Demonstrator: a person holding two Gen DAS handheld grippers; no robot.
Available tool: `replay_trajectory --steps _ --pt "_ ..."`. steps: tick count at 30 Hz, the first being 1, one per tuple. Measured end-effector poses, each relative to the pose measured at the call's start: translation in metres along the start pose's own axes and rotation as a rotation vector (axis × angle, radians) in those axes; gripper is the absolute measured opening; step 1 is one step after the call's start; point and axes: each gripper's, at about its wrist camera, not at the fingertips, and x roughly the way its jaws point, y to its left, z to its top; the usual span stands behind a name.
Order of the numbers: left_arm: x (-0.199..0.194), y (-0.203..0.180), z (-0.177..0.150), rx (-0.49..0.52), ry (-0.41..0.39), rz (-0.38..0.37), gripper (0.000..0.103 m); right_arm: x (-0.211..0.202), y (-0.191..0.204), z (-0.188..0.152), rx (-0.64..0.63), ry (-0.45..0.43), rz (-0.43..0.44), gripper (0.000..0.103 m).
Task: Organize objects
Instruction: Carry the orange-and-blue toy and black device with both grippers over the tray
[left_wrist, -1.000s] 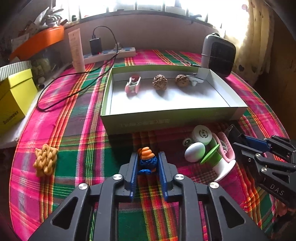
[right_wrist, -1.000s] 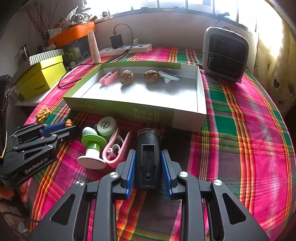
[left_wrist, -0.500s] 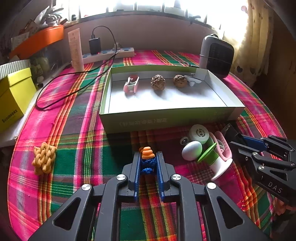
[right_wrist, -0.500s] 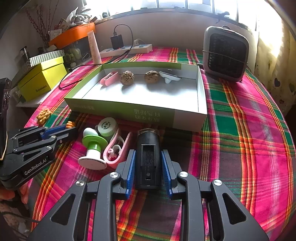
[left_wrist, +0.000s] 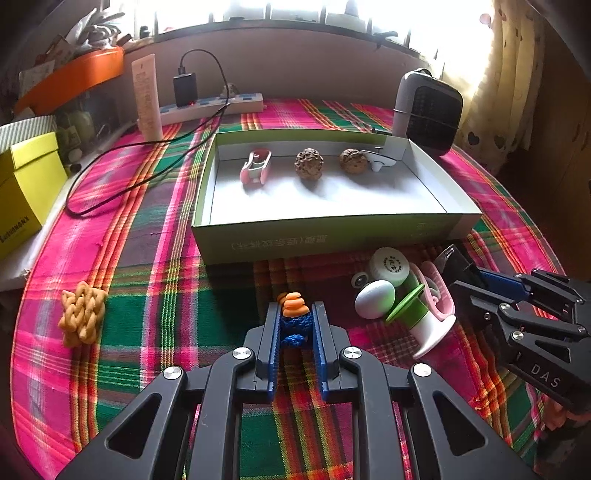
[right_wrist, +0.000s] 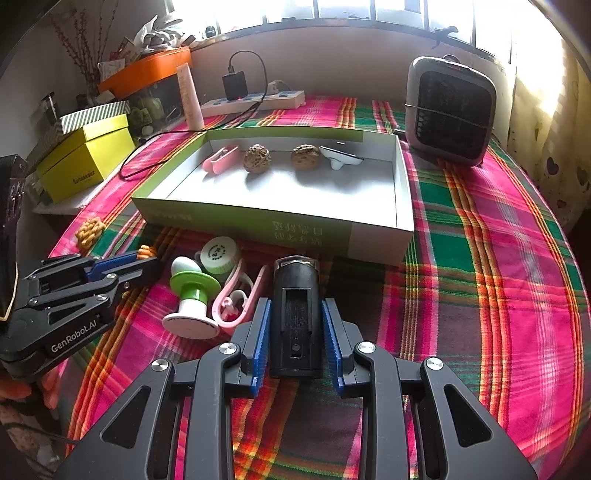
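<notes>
My left gripper is shut on a small blue knitted toy with an orange top, low over the plaid tablecloth. My right gripper is shut on a black rectangular device, just in front of the box. The open green box behind both holds a pink clip, two walnuts and a white piece. Between the grippers lie a white round cap, a white egg, a green-and-white suction holder and a pink clip.
A yellow knitted knot lies on the cloth at the left. A small heater stands behind the box's right corner. A power strip with charger and cable, a tube and a yellow box line the back and left.
The left jaws have closed onto the blue and orange toy, which stood loose between them a second ago. The right gripper and its black device have not moved.
</notes>
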Motion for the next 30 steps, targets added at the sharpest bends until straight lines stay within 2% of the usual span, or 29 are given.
replay_trajectory --steps 18,30 --pt "-0.021 0.001 0.014 -0.001 -0.054 -0.018 0.015 -0.013 0.007 0.011 -0.018 -0.041 0.011 0.028" --pt "-0.026 0.005 0.034 0.0 -0.089 -0.009 0.015 -0.015 0.012 0.035 -0.029 -0.078 0.024 0.028"
